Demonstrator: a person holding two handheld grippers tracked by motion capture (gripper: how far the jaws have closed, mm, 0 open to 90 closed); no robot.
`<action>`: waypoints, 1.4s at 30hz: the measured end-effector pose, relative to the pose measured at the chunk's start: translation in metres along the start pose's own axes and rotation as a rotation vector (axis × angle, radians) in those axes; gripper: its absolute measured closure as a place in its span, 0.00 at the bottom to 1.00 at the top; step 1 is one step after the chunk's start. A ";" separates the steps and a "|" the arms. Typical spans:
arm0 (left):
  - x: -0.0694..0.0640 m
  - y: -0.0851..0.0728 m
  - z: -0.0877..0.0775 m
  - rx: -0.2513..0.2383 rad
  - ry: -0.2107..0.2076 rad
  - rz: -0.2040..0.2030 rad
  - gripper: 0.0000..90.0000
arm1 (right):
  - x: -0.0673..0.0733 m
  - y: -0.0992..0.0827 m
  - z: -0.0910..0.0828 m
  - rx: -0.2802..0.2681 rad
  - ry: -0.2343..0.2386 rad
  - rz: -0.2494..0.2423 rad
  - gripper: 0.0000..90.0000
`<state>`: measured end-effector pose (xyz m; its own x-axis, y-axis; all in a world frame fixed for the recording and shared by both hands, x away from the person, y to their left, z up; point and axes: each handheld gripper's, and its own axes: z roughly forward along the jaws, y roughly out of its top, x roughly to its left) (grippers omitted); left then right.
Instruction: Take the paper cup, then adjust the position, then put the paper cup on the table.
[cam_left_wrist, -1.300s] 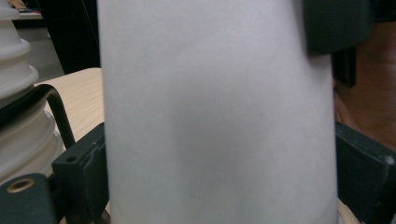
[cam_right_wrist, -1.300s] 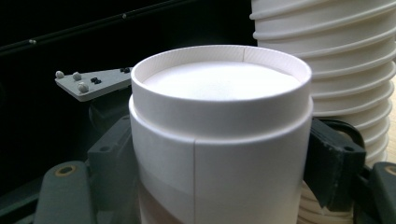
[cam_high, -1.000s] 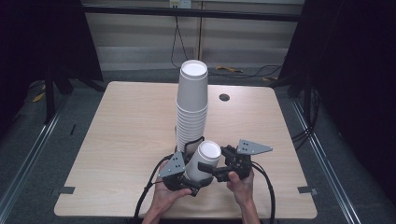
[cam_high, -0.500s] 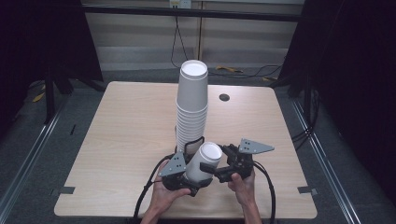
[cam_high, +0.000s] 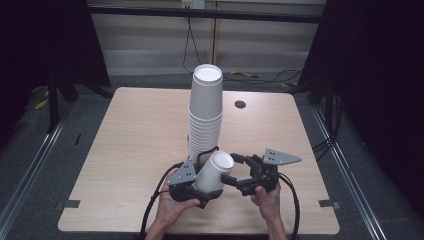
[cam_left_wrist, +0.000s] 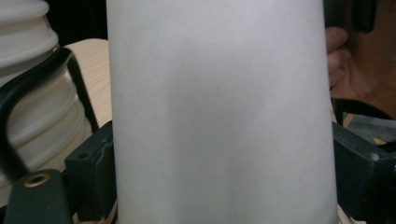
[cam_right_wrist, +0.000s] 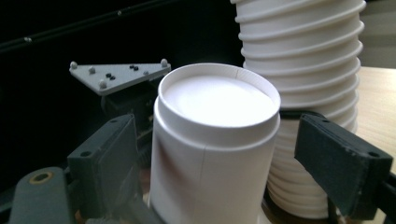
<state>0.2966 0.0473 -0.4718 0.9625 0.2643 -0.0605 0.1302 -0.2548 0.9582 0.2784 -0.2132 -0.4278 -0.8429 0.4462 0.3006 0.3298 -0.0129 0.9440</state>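
A tall stack of upturned white paper cups (cam_high: 206, 115) stands at the table's middle; it also shows as a ribbed stack (cam_left_wrist: 28, 93) (cam_right_wrist: 308, 70) in both gripper views. In front of it a single white cup (cam_high: 214, 172) leans bottom-up. My left gripper (cam_high: 205, 184) is shut on its lower body, and its jaws have just been closing with the cup between them. In the left gripper view the cup wall (cam_left_wrist: 219, 107) stands between the two jaws. My right gripper (cam_high: 235, 169) is open, its jaws flanking the cup's upper end (cam_right_wrist: 217, 107) with a gap on one side.
A small dark round hole (cam_high: 240, 104) lies in the tabletop behind the stack, to the right. Black cables trail from both grippers over the table's front edge (cam_high: 200, 231). The left gripper's grey three-cornered plate (cam_right_wrist: 116, 74) shows behind the cup. Dark frame posts stand off both sides.
The held cup's upper end has shifted slightly right, toward the right gripper. Both hands have otherwise stayed in place.
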 end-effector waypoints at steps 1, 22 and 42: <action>0.001 0.000 0.000 0.006 0.000 -0.001 0.14 | 0.000 0.000 -0.002 0.013 -0.004 0.001 0.15; 0.006 0.004 -0.006 0.171 -0.040 0.058 0.14 | -0.006 -0.010 -0.004 0.257 -0.049 -0.059 0.15; 0.008 0.017 -0.006 0.348 -0.056 0.133 0.15 | -0.005 -0.013 0.000 0.417 -0.073 -0.133 0.15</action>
<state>0.3054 0.0510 -0.4538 0.9868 0.1587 0.0331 0.0673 -0.5869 0.8069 0.2788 -0.2152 -0.4415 -0.8623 0.4819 0.1557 0.3765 0.4045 0.8334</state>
